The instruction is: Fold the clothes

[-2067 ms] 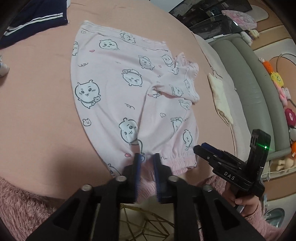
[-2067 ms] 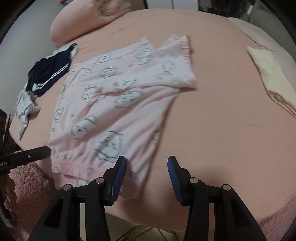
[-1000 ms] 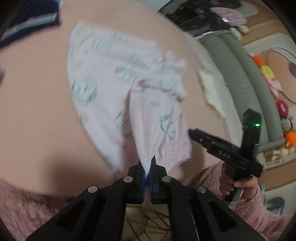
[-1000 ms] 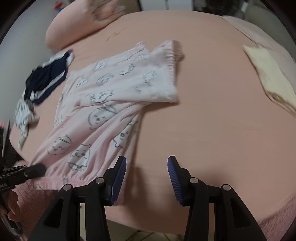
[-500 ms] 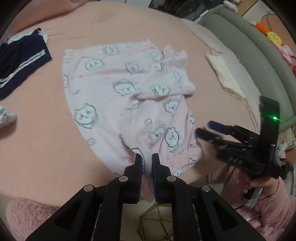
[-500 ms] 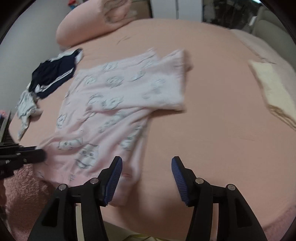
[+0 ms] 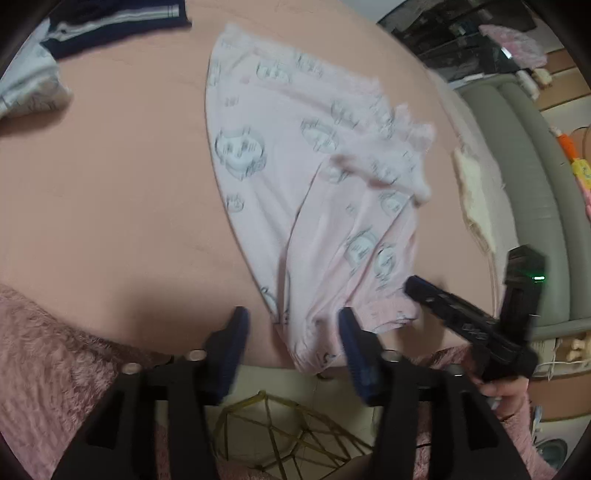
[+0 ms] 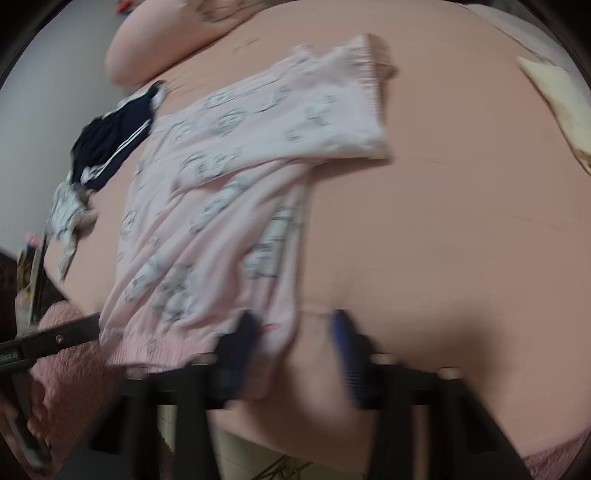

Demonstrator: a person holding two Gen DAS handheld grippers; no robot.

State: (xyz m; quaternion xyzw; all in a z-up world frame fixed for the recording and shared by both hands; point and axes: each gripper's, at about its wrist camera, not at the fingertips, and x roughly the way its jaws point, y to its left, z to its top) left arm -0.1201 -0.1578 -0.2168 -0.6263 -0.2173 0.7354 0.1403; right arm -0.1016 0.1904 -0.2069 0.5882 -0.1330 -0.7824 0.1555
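Nearest me, my left gripper (image 7: 291, 326) has its jaws opening, a hem fold of the pink pyjama trousers (image 7: 314, 192) lying loose between the pads. My right gripper (image 8: 295, 334) has its jaws closing around the neighbouring hem corner; blur hides whether they press on it. The trousers lie spread on the pink bed (image 7: 110, 177), one leg folded across. Beyond them: a navy garment (image 8: 110, 140), a cream cloth (image 7: 474, 192) and a pillow (image 8: 155, 44).

pyjama trousers (image 7: 295, 177) on bed (image 7: 110, 166), shorts (image 7: 110, 18) behind
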